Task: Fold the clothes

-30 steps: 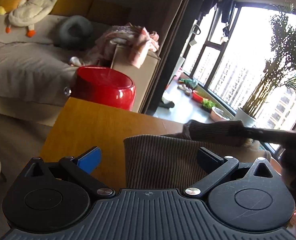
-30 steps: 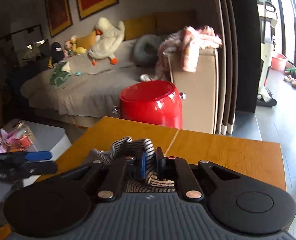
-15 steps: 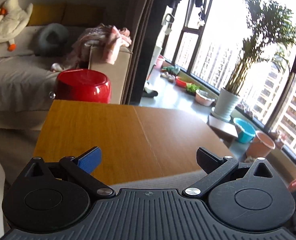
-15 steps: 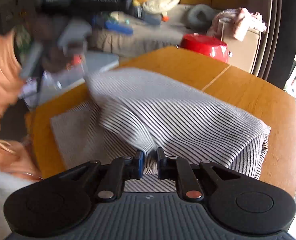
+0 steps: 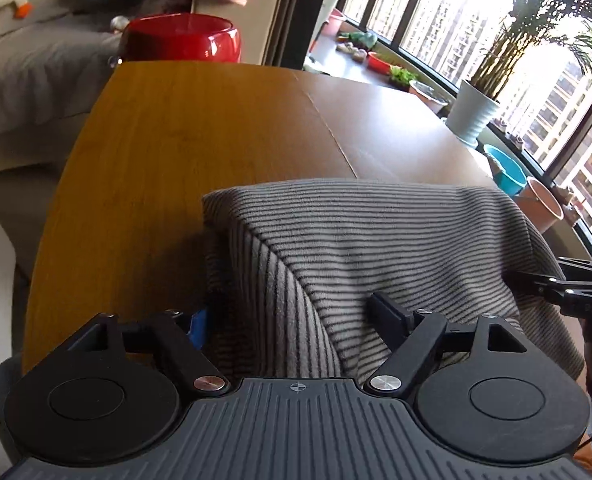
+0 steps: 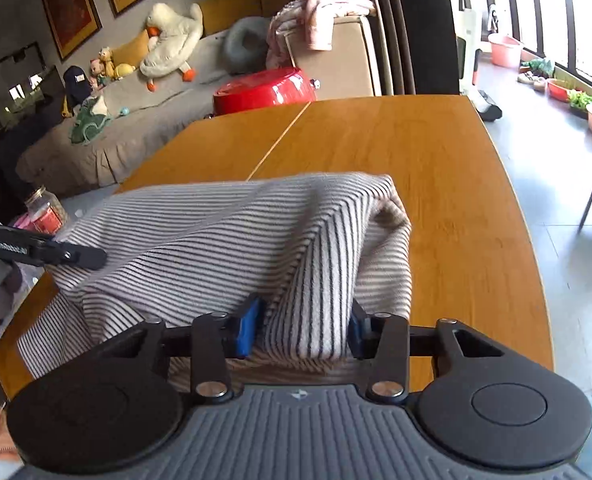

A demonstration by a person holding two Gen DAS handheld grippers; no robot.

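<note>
The left gripper (image 5: 296,316) is closing, its jaws still apart with a fold of the striped garment (image 5: 376,240) between them. The right gripper (image 6: 304,330) is opening — the same cloth bunches loosely between its blue pads (image 6: 247,328). The garment lies doubled over on the wooden table (image 6: 436,160) — a red tub (image 6: 263,90) stands beyond its far edge.

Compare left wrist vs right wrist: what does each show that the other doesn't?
Left wrist only: potted palm in a white ribbed pot, blue plastic tub.
Right wrist only: white stuffed duck on the sofa, clear glass jar.
Both: grey striped knit garment on the wooden table, red glossy round stool, left gripper closing, right gripper opening, cloth between each pair of jaws.
</note>
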